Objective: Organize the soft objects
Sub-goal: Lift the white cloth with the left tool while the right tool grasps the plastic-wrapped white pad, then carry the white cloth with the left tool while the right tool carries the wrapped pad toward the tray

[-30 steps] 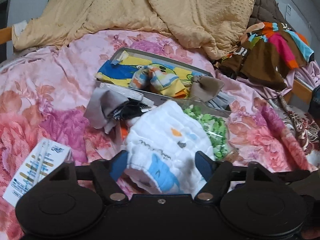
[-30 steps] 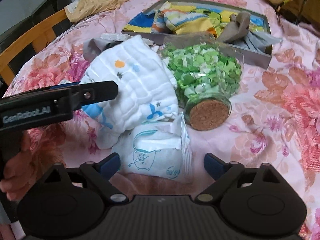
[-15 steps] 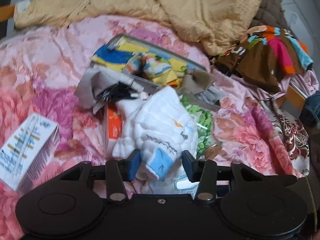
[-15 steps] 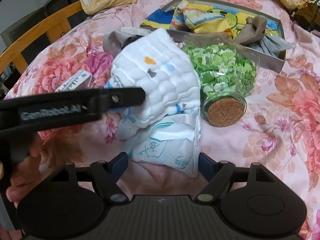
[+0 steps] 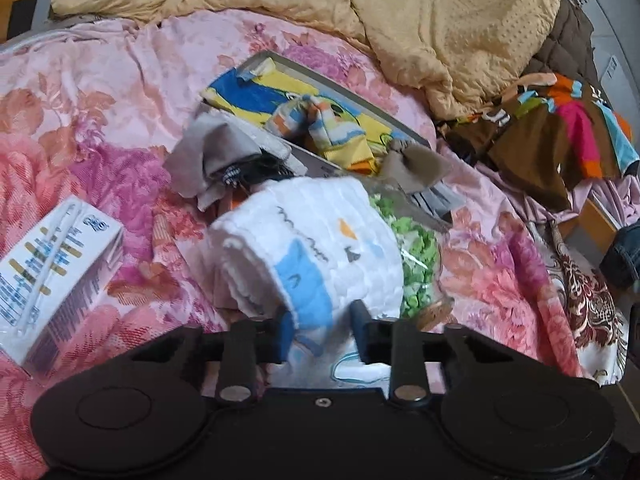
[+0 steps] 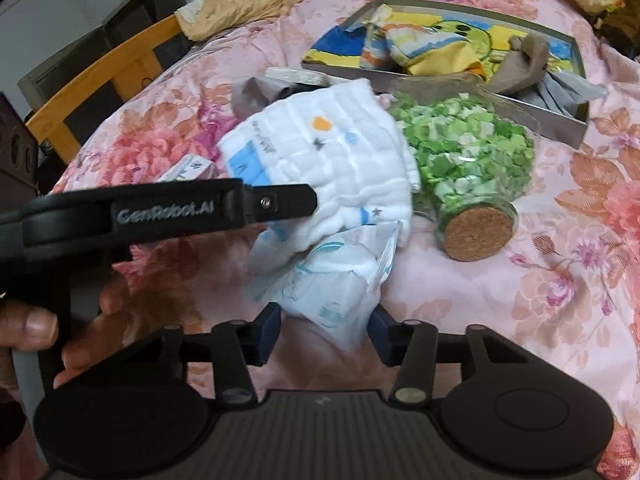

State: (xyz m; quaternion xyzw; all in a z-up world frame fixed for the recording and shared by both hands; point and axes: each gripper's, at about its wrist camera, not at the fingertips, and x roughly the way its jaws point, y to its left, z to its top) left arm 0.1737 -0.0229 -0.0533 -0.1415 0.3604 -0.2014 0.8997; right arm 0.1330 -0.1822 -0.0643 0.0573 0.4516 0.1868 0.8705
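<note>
1. The bed cover [image 6: 580, 240], pink with big flowers, carried everything. A yellow blanket [image 5: 420, 12] lay heaped at its far end.
2. The grey tray [image 6: 576, 120] stood further back on the cover, and it already held colourful cloths and grey socks.
3. The glass jar [image 6: 472, 168] full of green paper pieces lay on its side, just beside the tray, with its cork towards me.
4. The white cloth [image 6: 340, 160], a soft quilted one with a blue patch, was between the jar and my left gripper [image 5: 320, 330]. Its jaws had just been closing and now pinched the near edge of this cloth.
5. The tissue pack [image 6: 336, 292] lay under the cloth. My right gripper [image 6: 324, 330] had just been closing around it; the pads seemed to touch its sides.
6. I judged that this was the grasping step. Next, both soft things needed a firm hold, a lift, and a carry to the tray.
</note>
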